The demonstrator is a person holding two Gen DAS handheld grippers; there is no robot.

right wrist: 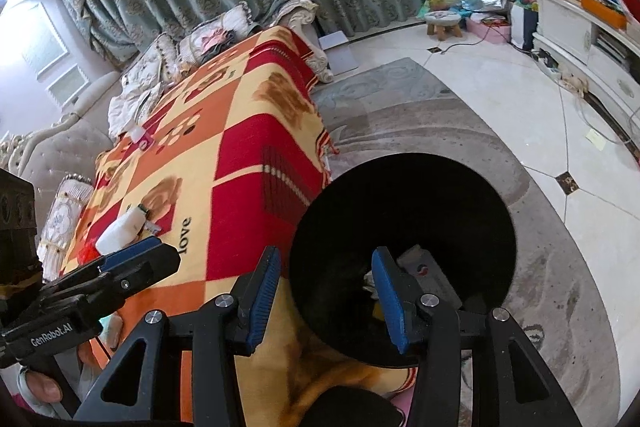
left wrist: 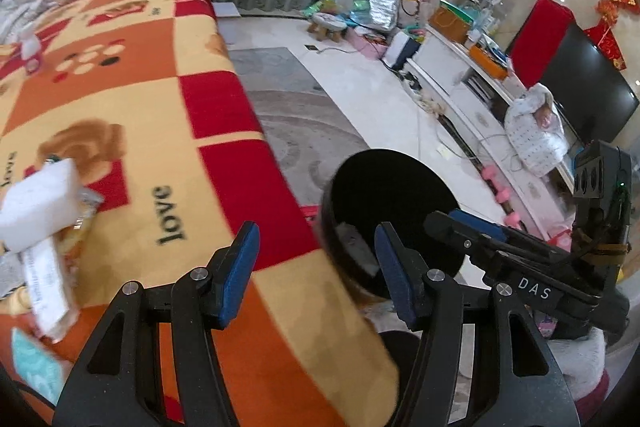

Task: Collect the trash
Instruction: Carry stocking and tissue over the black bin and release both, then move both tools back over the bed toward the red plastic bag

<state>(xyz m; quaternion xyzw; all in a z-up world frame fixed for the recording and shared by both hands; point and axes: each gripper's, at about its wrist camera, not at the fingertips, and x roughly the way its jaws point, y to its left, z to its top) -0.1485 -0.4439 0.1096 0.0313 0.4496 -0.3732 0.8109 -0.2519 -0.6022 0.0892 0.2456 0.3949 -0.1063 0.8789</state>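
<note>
A black round trash bin point(left wrist: 394, 203) stands on the floor beside the blanket-covered table point(left wrist: 132, 131); it also shows in the right wrist view point(right wrist: 404, 227), with paper scraps point(right wrist: 424, 271) inside. My left gripper point(left wrist: 316, 267) is open and empty, over the table's edge next to the bin. My right gripper point(right wrist: 326, 291) is open and empty above the bin's near rim; it also shows in the left wrist view point(left wrist: 464, 227). A white foam block point(left wrist: 38, 205), a white wrapper point(left wrist: 48, 287) and a teal packet point(left wrist: 36, 367) lie on the table at left.
A small bottle point(left wrist: 30, 47) stands farther back on the table. A grey rug point(right wrist: 540, 267) lies under the bin. A white TV cabinet point(left wrist: 480, 107) with a TV point(left wrist: 588, 87), a stool point(right wrist: 442, 21) and bags line the far wall.
</note>
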